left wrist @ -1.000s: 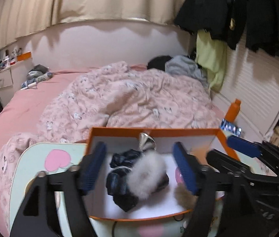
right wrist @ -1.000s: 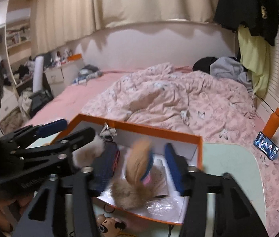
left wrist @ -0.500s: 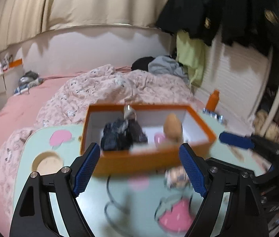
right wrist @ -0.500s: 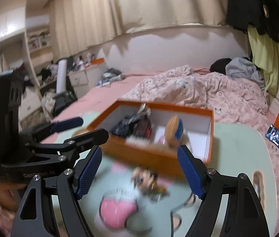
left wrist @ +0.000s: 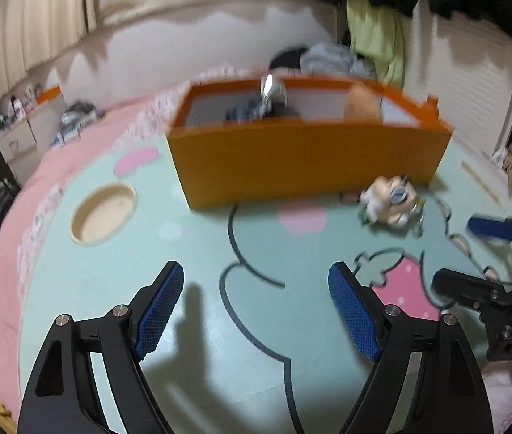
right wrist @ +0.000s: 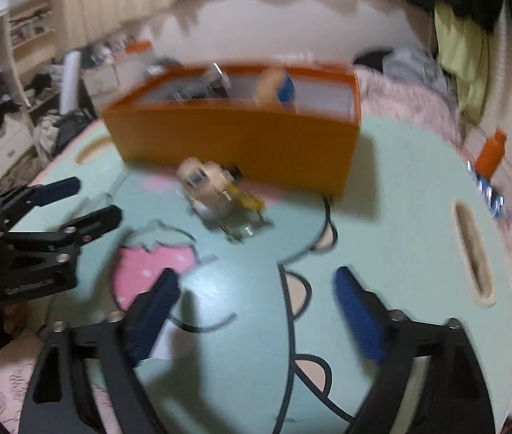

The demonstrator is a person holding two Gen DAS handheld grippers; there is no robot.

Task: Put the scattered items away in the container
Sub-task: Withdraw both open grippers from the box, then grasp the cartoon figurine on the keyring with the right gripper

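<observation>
Two grippers now low over table point(left wrist: 118, 325), backed away from orange box point(left wrist: 306, 159) — a second ago both hung over its open top. Left gripper point(left wrist: 256, 311) wide open, empty. Right gripper point(right wrist: 256, 311) jaws opening, nothing between them; fluffy tan toy point(right wrist: 274, 85) it carried now sits inside box beside dark bundle point(left wrist: 252, 110). Left to tidy: small keychain figure point(right wrist: 208, 184) on table just in front of box — likely next pick.
</observation>
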